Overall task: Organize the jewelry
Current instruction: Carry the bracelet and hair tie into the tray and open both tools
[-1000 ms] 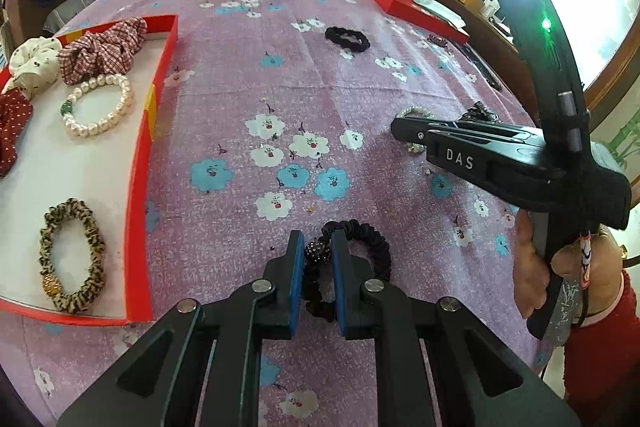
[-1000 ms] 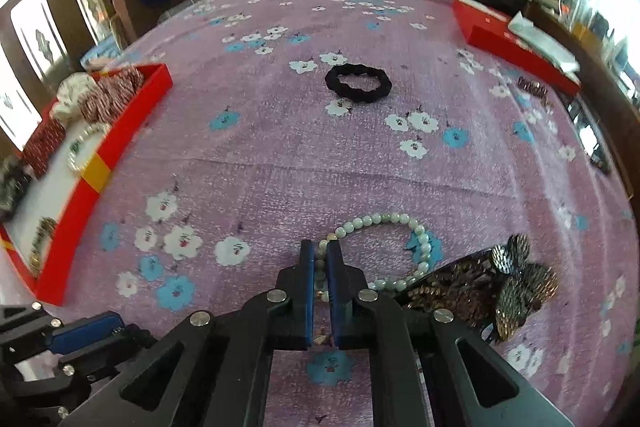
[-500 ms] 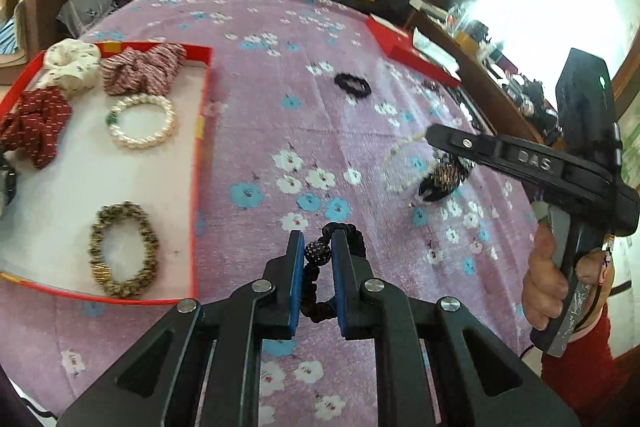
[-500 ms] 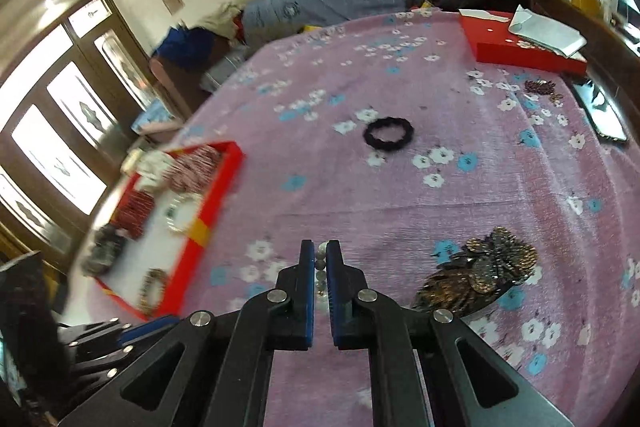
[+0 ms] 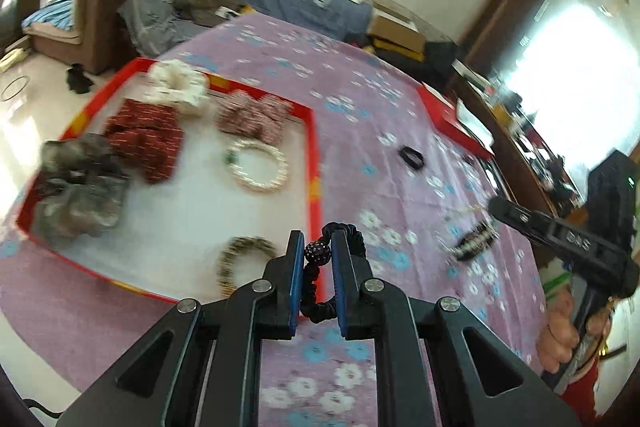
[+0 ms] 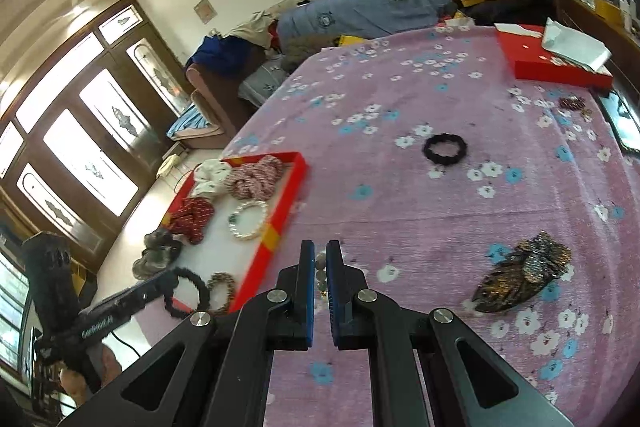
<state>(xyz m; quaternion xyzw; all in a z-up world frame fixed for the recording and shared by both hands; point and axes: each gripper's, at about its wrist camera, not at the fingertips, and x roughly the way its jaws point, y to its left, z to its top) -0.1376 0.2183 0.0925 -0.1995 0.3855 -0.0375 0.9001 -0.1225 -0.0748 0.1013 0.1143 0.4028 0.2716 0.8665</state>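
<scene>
Both pieces are now off the purple floral surface [image 6: 460,227] and in the air, where a second ago each still lay on the cloth. The left hand-held gripper [image 5: 316,259] is clenched on a black hair tie [image 5: 347,233], its pads pinching the tie at its sparkly bead [image 5: 317,252], and the rest of the loop hangs below and behind the pads. It has risen and swung toward the red tray [image 5: 313,147]: the tray's white floor, which sat at the left edge of this view before, now fills the middle, and the tie hangs just over the tray's near right corner. The right hand-held gripper [image 6: 320,269] is clamped on a pale bead bracelet [image 6: 320,271]; only a few beads show between the pads here, though the left view shows the strand dangling, blurred, under it. It too has lifted and turned left, so the tray comes into its view. Already in the tray lie a pearl bracelet [image 5: 258,166], a leopard tie [image 5: 240,259], and several fabric scrunchies. Two carries are thus well under way, and lowering and releasing over bare tray floor looks like what remains for these two. A second black tie [image 6: 445,148] and a sequinned clip [image 6: 524,273] remain on the cloth for later.
</scene>
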